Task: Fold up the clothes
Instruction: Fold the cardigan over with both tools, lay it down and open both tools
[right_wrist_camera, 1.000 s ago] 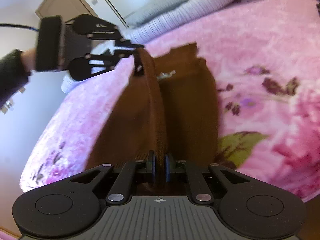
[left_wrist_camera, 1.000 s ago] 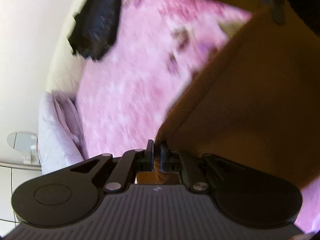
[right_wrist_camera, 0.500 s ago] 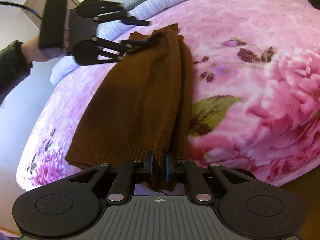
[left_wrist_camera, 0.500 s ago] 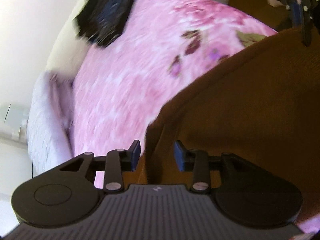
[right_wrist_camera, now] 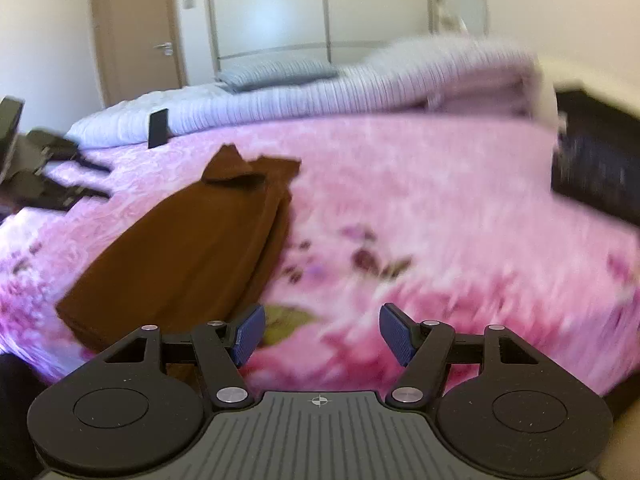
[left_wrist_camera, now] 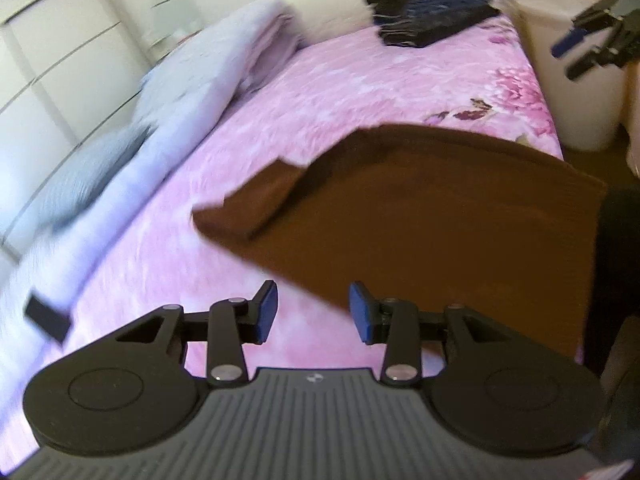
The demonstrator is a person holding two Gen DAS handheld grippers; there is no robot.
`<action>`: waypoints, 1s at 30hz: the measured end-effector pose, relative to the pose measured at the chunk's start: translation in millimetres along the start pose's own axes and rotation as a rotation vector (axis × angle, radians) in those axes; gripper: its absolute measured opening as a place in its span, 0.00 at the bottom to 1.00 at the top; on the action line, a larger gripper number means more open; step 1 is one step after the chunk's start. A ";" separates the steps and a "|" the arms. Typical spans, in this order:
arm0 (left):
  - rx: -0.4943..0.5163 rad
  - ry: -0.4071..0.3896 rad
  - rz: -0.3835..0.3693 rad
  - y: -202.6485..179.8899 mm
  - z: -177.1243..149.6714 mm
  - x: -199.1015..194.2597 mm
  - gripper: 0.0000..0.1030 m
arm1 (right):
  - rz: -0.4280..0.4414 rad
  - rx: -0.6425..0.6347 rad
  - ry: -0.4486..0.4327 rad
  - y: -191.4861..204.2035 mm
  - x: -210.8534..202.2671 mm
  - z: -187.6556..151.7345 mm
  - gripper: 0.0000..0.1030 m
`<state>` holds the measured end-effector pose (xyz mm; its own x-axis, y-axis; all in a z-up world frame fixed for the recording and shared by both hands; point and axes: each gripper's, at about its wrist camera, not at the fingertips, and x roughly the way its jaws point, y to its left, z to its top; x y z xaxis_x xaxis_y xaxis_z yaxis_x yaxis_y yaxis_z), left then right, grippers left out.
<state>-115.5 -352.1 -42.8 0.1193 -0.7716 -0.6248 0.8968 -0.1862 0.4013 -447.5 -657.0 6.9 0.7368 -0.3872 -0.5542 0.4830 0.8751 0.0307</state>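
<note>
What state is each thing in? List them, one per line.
Brown sweater: folded lengthwise, flat on the bed, released.
Left gripper: open, empty.
Right gripper: open, empty.
Dark clothes stack: folded, piled.
Door: closed.
Lilac quilt: folded up.

A bed is spread with a pink floral blanket (right_wrist_camera: 440, 208). Along its far side lies a rolled pale lilac duvet (right_wrist_camera: 360, 84) with a grey pillow (right_wrist_camera: 276, 72) behind it, and a small black device (right_wrist_camera: 158, 128) leans against the duvet. Behind stand a sliding wardrobe (right_wrist_camera: 280, 12) and a brown door (right_wrist_camera: 132, 28). A white bin (left_wrist_camera: 576, 76) stands beside the bed.
</note>
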 end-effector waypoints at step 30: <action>-0.618 -0.064 -0.109 -36.4 -56.3 16.0 0.34 | 0.054 -0.829 -0.065 118.0 392.3 149.5 0.65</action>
<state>-122.3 -323.5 -105.1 0.0045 -0.8061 -0.5917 0.9852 0.1048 -0.1354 -30.7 -749.0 -82.5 0.7874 -0.3319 -0.5196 -0.0400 0.8135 -0.5802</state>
